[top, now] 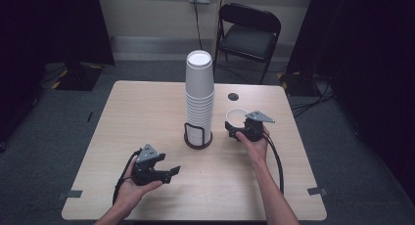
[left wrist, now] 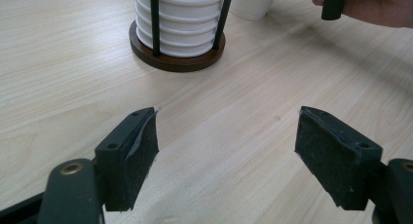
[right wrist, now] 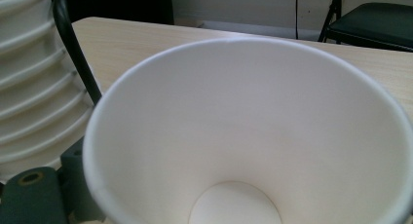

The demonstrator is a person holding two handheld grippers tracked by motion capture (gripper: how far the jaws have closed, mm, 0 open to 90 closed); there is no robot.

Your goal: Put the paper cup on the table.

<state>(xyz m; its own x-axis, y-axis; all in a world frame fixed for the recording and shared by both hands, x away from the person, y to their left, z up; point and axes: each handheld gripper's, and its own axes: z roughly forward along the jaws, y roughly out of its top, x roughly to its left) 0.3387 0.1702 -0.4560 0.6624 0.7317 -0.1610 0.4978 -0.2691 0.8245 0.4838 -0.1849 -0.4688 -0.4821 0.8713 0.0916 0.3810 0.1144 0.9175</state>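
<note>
The right claw (top: 241,128) pinches a single paper cup (top: 236,117) upright, just right of the tall cup stack (top: 199,98) in its wire holder (top: 197,135); squeezed harder, the thin wall could buckle (or the cup clip the stack and topple it). The left claw (top: 169,172) waits spread above the worktop (top: 147,107).

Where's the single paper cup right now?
In the high view, the single cup sits right of the cup stack, at the right claw.
</note>
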